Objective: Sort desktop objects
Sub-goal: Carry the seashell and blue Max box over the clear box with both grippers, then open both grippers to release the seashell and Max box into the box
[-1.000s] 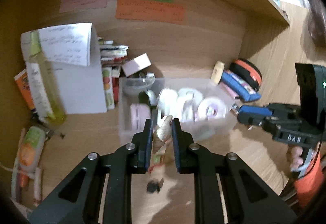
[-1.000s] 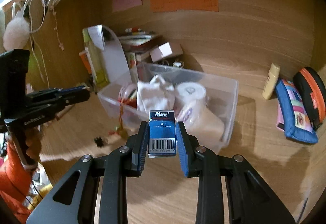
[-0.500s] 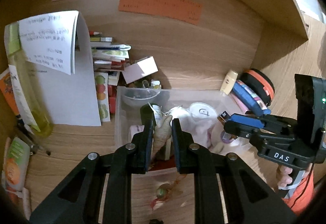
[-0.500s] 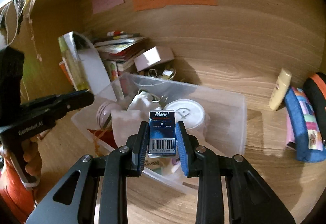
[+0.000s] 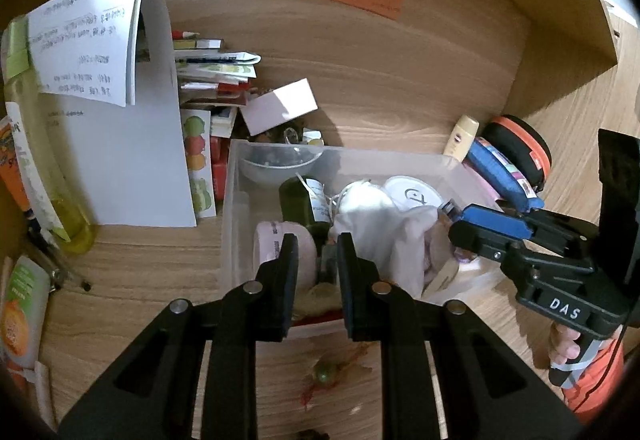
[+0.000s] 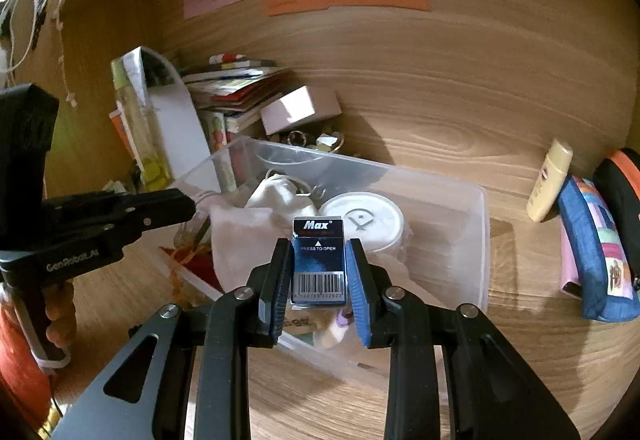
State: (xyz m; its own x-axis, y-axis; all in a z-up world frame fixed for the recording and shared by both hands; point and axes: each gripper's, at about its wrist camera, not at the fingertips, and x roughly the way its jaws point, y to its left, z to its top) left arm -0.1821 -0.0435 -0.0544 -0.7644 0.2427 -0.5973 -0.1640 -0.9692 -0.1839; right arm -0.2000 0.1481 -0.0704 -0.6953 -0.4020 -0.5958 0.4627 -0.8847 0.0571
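Right wrist: clutter (image 6: 244, 80) behind bin (image 6: 480, 240)

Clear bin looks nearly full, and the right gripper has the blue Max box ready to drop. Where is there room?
Inside the clear bin, the right end beyond the white round lid shows bare floor. The left and middle are crowded with white cloth, a bowl and a green bottle. Outside, bare desk lies between the bin and the blue pouch.

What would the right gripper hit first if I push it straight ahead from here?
Probably the white round lid inside the clear bin, just beyond the Max box that the right gripper holds; depth is uncertain.
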